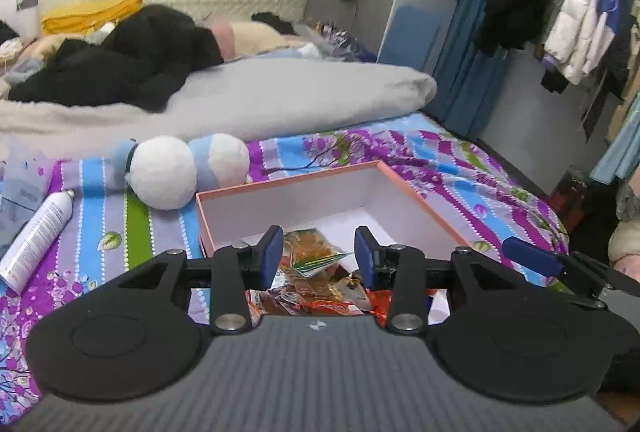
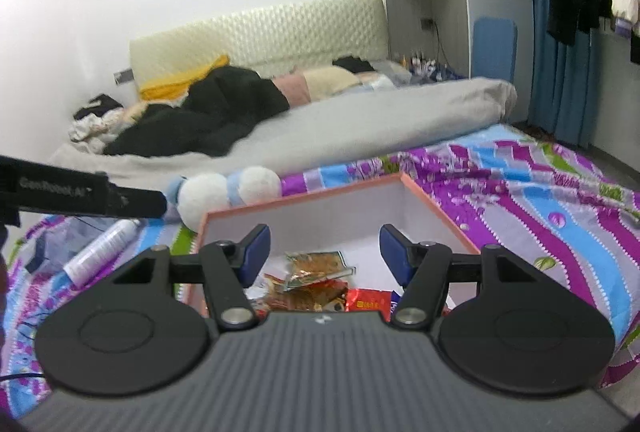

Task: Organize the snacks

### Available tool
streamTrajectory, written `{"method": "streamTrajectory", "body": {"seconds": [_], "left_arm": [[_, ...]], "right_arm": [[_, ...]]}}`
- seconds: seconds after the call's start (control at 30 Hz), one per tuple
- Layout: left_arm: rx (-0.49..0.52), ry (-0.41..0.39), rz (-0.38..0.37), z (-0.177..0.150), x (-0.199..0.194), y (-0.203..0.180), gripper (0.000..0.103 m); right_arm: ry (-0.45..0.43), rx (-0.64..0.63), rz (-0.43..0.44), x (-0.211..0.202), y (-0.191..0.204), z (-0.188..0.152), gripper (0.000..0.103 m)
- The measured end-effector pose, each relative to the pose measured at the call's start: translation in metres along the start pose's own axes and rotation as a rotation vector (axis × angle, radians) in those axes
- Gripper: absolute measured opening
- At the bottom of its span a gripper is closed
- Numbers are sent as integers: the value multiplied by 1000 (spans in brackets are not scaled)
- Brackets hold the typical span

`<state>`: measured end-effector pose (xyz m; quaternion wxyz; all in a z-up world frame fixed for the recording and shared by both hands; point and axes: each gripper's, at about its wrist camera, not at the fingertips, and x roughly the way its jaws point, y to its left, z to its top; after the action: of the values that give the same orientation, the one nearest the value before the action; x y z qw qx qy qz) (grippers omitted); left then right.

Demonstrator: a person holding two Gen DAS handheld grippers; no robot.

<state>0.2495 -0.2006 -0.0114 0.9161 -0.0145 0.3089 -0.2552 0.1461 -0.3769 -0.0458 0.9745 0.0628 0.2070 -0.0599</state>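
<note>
My left gripper [image 1: 319, 254] hangs with its jaws parted to a middling gap, holding nothing; the right gripper [image 2: 325, 252] stands wider apart, also empty. Both hover over the near end of the pink-rimmed box [image 1: 416, 192], and the snack packets [image 1: 316, 272] lie heaped directly ahead and below each pair of tongs, against the box's near wall. The topmost clear packet [image 2: 316, 266] sits between my right jaws' line of sight, its long axis running roughly left to right across the jaws, tilted slightly. I judge the left gripper nearer the pile. Beyond the box lie a plush toy [image 1: 176, 172] and a spray can [image 1: 38, 236] on the striped bedsheet [image 1: 460, 168].
</note>
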Motion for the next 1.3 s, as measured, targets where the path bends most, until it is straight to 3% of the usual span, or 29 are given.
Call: {"method": "streamTrajectory", "body": {"seconds": [0.27,0.5,1.3], "left_arm": [[36,-57,-24,-20,-61,-16,45],[37,-61,-34,-47,-97,-18,45],[31,3,-3,-118,-123,-19,46]], "right_arm": [[-59,14,-4,-54,9,-6,63],[-67,18,-10,-85,11,-25,63],[7,36,-52,-134,8,-91,63]]}}
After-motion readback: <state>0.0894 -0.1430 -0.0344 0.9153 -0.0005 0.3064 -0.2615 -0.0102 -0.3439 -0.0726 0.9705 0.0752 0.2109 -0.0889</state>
